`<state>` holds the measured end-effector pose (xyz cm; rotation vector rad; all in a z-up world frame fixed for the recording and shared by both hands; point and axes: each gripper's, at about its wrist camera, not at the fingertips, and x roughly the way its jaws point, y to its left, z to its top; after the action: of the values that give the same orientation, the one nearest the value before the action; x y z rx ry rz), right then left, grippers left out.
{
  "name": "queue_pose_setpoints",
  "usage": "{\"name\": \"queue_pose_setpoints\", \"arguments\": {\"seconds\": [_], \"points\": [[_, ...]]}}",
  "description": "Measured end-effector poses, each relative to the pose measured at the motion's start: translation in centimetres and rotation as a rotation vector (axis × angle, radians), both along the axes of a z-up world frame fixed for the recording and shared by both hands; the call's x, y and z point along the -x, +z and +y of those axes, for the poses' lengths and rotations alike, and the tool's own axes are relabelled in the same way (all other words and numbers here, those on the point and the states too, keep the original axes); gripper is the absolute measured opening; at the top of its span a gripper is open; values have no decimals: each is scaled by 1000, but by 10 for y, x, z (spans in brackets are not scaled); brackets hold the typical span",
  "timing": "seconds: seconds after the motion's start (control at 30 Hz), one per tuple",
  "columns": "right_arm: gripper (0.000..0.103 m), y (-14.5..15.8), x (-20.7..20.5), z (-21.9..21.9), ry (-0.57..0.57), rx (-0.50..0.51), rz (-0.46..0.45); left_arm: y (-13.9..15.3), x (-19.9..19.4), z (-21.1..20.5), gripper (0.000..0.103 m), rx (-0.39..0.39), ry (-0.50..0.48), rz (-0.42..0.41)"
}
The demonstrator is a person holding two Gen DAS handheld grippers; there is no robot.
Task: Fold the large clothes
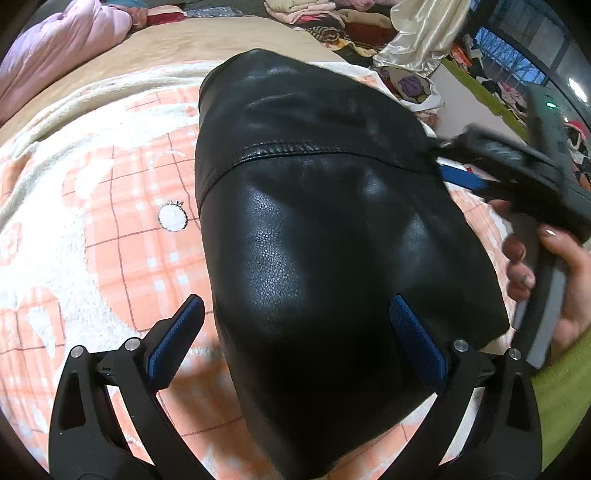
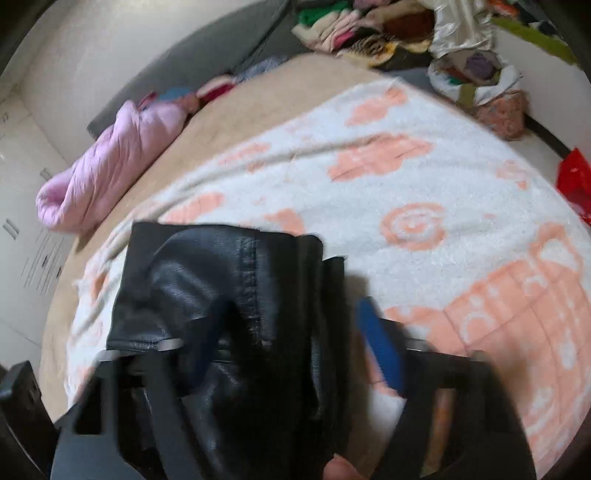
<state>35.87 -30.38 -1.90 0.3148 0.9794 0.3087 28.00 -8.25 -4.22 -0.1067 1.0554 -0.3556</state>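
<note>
A black leather garment [image 1: 314, 221] lies folded into a thick bundle on a pink-and-white blanket [image 1: 110, 221]. My left gripper [image 1: 301, 336] stands wide open over its near end: the right pad rests on the leather, the left pad hangs over the blanket. My right gripper [image 1: 452, 160], held by a hand [image 1: 569, 280], sits blurred at the garment's right edge. In the right wrist view the garment [image 2: 207, 280] lies under and between the fingers of the right gripper [image 2: 295, 339]. Those fingers are apart, one over the leather and one over the blanket [image 2: 406, 184]. No pad visibly presses.
A lilac puffer coat [image 2: 110, 166] lies along the bed's far left edge on a beige sheet [image 1: 203, 40]. A pile of mixed clothes [image 2: 362, 29] and a stuffed bag [image 2: 476, 74] sit beyond the bed. Something red [image 2: 574, 181] shows at the right.
</note>
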Motion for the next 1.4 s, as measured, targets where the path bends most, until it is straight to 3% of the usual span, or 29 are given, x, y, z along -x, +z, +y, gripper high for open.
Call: {"name": "queue_pose_setpoints", "arguments": {"seconds": [0.1, 0.2, 0.27, 0.33, 0.43, 0.53, 0.9, 1.3, 1.4], "points": [[14, 5, 7, 8, 48, -13, -18, 7, 0, 4, 94, -9, -4, -12], [14, 26, 26, -13, 46, -214, -58, 12, -1, 10, 94, 9, 1, -27], [14, 28, 31, -16, 35, -157, -83, 9, -3, 5, 94, 32, -19, -5], [14, 12, 29, -18, 24, -90, -73, 4, -2, -5, 94, -3, -40, 1], [15, -10, 23, -32, -8, -143, -54, -2, 1, -14, 94, -12, -60, 3], [17, -14, 26, -32, 3, -145, -89, -4, -4, -11, 94, -3, -48, 11], [29, -31, 18, -17, 7, 7, -121, -4, 3, -19, 94, -25, -30, -3], [56, -10, 51, -21, -18, 64, -176, -2, 7, -16, 94, -21, -6, -5], [58, 0, 67, -23, -29, 61, -206, -1, 10, -13, 94, -20, -1, -11]]}}
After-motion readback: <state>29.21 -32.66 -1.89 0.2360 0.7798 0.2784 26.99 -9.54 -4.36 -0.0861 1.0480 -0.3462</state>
